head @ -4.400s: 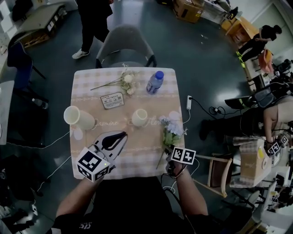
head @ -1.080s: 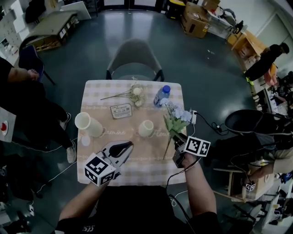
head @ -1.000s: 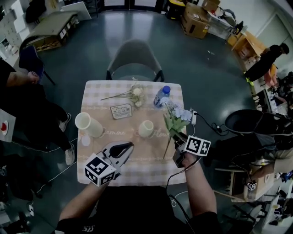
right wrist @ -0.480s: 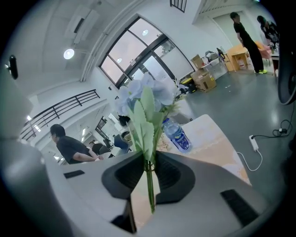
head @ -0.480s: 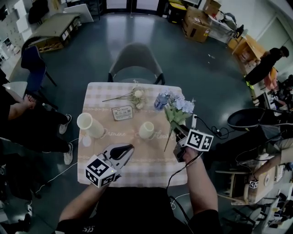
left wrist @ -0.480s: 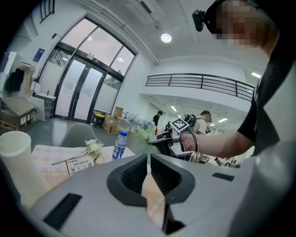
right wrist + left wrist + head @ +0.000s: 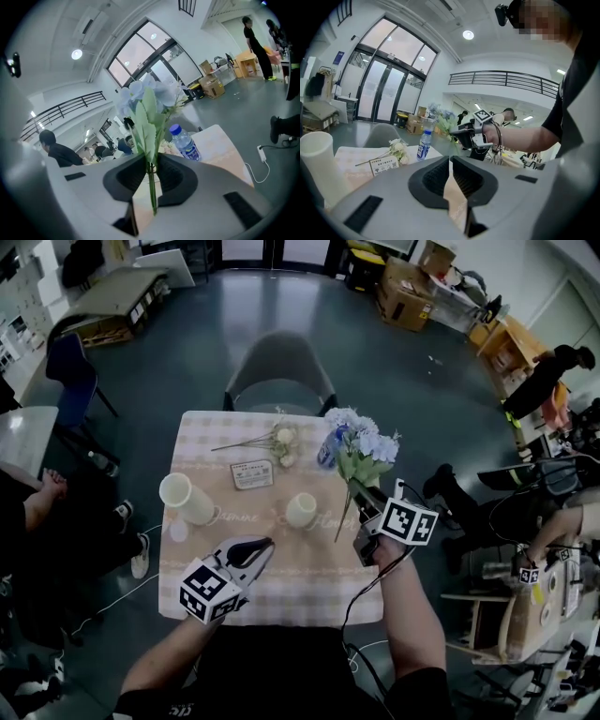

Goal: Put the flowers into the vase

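The left gripper (image 7: 264, 544) hovers over the near part of the checked table (image 7: 300, 579), jaws clenched together with nothing between them. Across from it, the right gripper (image 7: 364, 502) grasps the green stem of a blue flower bunch (image 7: 362, 441). The pads pinch partway up the stem, so the blooms stand upright above the tabletop and a bare tail of stem hangs below the grip.

Just beyond the grippers stands a small cream vase (image 7: 300, 509), the nearer vessel to the flowers. A taller white vase (image 7: 183, 500) sits at the left edge, and which one is meant I cannot tell.

To do the insertion well, bring the stem's tail over the chosen mouth first. Keep the stem plumb, lower until the tail is well inside, and only then let go. The vase looks light, so the idle left gripper could steady it.

Farther back lie a printed card (image 7: 251, 474) and a white flower sprig (image 7: 272, 439) not yet placed. A water bottle (image 7: 327, 448) stands close under the blooms and could be knocked. A grey chair (image 7: 281, 367) stands beyond the table.
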`<action>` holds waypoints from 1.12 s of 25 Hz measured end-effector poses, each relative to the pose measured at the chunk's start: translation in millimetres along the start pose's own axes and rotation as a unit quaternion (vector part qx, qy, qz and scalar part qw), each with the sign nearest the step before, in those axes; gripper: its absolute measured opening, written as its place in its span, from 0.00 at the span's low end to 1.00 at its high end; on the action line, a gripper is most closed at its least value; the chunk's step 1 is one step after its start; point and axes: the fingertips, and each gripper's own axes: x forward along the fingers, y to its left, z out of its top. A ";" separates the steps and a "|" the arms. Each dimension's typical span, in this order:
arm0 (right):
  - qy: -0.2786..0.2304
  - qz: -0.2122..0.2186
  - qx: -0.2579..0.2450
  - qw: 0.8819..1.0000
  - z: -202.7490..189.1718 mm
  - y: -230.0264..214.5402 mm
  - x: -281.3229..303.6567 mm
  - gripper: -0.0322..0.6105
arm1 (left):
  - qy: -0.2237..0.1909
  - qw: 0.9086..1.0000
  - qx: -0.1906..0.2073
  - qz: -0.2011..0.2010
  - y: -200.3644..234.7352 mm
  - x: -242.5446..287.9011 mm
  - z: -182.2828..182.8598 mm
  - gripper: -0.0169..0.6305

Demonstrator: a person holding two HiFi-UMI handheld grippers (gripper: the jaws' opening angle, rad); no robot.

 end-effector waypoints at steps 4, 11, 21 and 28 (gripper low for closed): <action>-0.006 0.005 -0.010 1.000 10.5 4.9 4.8 0.18 | 0.004 1.000 -0.001 0.000 0.2 2.9 -2.1 0.05; -0.018 0.016 -0.019 1.000 24.6 18.0 6.2 0.18 | 0.005 1.000 0.000 -0.001 -3.3 0.1 -0.5 0.05; -0.044 0.032 -0.033 0.998 45.0 35.5 9.9 0.18 | 0.005 1.000 -0.003 0.002 -6.3 -4.8 -3.9 0.05; -0.064 0.039 -0.037 0.997 54.8 49.3 19.3 0.18 | 0.006 1.000 -0.007 0.004 -0.7 -11.3 -4.0 0.05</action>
